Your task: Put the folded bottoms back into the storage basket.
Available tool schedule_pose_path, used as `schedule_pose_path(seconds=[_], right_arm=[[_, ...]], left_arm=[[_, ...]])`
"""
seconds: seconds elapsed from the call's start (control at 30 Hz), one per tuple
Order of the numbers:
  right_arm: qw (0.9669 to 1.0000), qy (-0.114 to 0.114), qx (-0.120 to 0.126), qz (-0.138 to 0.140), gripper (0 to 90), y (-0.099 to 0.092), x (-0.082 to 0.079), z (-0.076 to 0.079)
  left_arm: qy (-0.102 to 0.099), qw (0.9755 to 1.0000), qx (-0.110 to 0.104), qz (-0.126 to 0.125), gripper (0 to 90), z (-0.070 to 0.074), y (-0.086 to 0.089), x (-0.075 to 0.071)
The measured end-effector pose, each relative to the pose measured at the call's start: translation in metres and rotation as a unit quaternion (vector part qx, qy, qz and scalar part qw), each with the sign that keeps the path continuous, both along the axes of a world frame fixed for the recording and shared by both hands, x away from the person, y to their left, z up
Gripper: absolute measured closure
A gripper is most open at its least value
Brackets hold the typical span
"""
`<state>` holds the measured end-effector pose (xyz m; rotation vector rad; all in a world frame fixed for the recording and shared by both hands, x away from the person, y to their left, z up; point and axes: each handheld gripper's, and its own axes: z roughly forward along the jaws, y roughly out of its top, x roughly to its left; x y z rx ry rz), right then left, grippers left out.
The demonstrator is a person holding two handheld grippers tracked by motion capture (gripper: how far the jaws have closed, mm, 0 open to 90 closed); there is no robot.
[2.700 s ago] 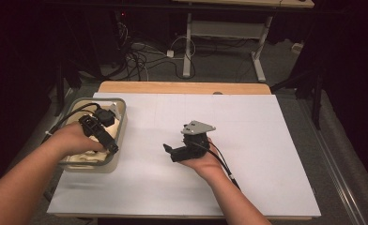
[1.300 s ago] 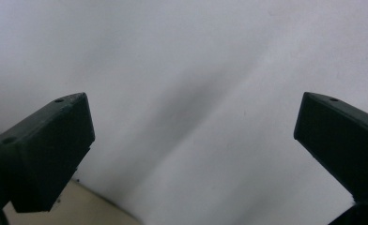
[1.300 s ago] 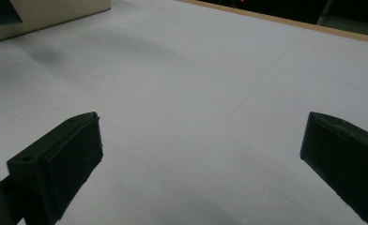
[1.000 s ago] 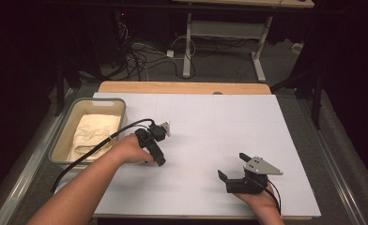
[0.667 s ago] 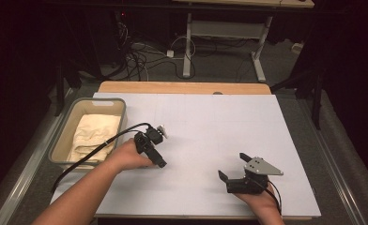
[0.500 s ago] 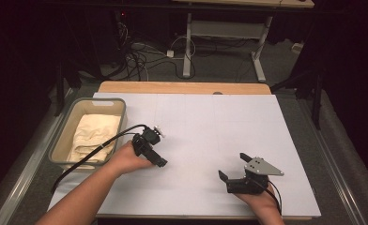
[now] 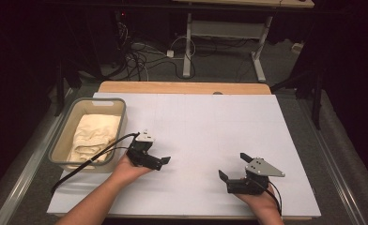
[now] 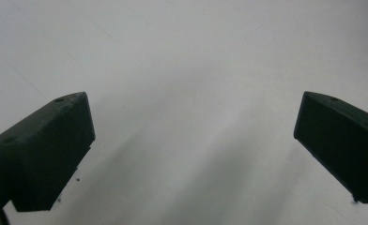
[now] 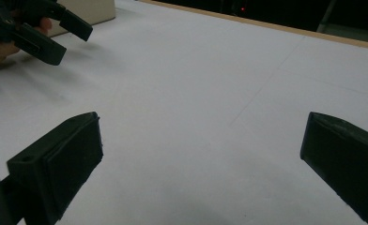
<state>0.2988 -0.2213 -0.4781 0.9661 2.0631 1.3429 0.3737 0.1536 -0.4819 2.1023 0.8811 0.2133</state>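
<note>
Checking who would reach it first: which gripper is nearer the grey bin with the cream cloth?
Left. The left gripper sits just right of the bin; the right gripper is far across the table, near its front right.

- I can read no text, label, brand, number or sign anywhere on the white tabletop (image 7: pixel 210 136) in front of me.
- The tray (image 7: pixel 62 145) at the tabletop's left edge bears no lettering I can make out.
- My grippers' black jaws show no markings either.
</note>
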Motion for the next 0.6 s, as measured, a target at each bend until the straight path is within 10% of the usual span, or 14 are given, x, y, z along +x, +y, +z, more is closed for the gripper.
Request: schedule_pose_path(seconds=[0.23,0.47,0.6], right_arm=[[0.9999,-0.012,0.011,0.001,0.7,0.001,-0.003,-0.001],[0.9992,-0.029,0.026,-0.005,0.7,0.004,-0.011,0.001],[0.9987,-0.036,0.033,-0.017,0.7,0.002,-0.015,0.001]], left_arm=[[-0.081,0.9938,-0.075,0.014,0.0,-0.001,0.013,-0.026],[-0.134,0.9815,-0.132,0.035,0.0,-0.006,0.028,-0.041],[-0.133,0.9829,-0.126,0.018,0.0,-0.008,0.028,-0.042]])
